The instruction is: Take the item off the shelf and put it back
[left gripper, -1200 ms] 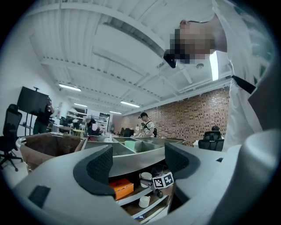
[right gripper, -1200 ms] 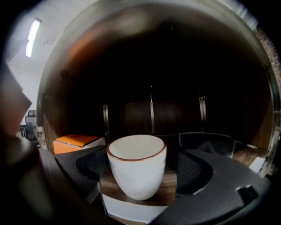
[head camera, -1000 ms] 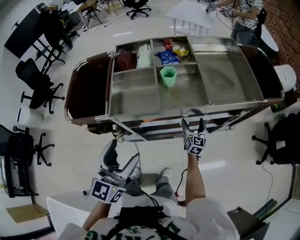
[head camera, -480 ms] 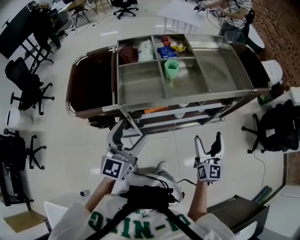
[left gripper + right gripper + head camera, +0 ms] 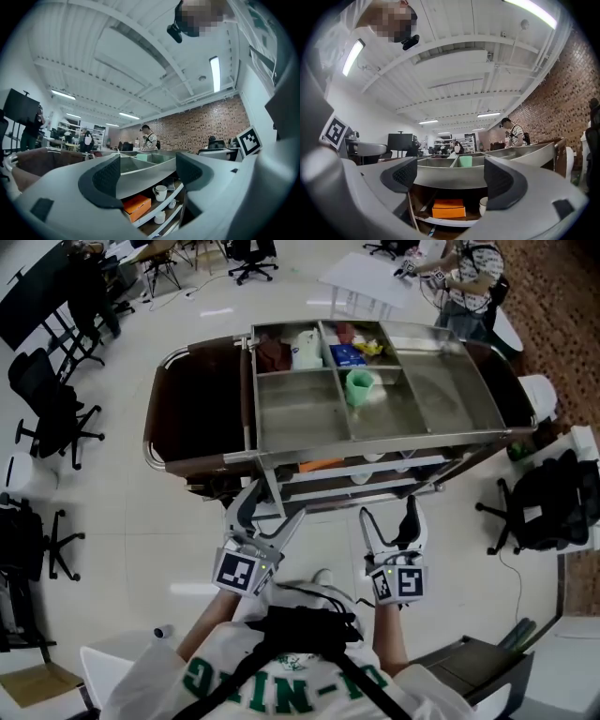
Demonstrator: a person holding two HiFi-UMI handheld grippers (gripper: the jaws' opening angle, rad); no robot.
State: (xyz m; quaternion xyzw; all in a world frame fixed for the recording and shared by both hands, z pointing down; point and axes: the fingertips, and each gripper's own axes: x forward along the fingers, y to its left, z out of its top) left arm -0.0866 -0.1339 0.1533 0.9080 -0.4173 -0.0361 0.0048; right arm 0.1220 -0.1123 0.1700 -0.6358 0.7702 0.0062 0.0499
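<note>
A steel cart point(image 5: 300, 418) stands in front of me, with an open shelf under its top tray. On that shelf lie an orange box point(image 5: 319, 465) point(image 5: 137, 206) point(image 5: 448, 208) and white cups point(image 5: 160, 191) point(image 5: 483, 205). A green cup point(image 5: 359, 387) point(image 5: 465, 161) stands in the top tray. My left gripper point(image 5: 267, 515) point(image 5: 147, 176) is open and empty, just short of the cart's front left. My right gripper point(image 5: 390, 521) point(image 5: 450, 176) hangs short of the shelf front. Its jaws are closing with nothing between them.
The tray's far compartments hold a white bag point(image 5: 306, 348), a blue packet point(image 5: 348, 354) and a brown item point(image 5: 274, 352). Office chairs point(image 5: 52, 404) stand at the left, another chair point(image 5: 544, 512) at the right. A person point(image 5: 466, 282) stands by a white table beyond the cart.
My right gripper has drawn back from the shelf front toward my body, and its jaws have narrowed. My left gripper has risen and reached toward the cart.
</note>
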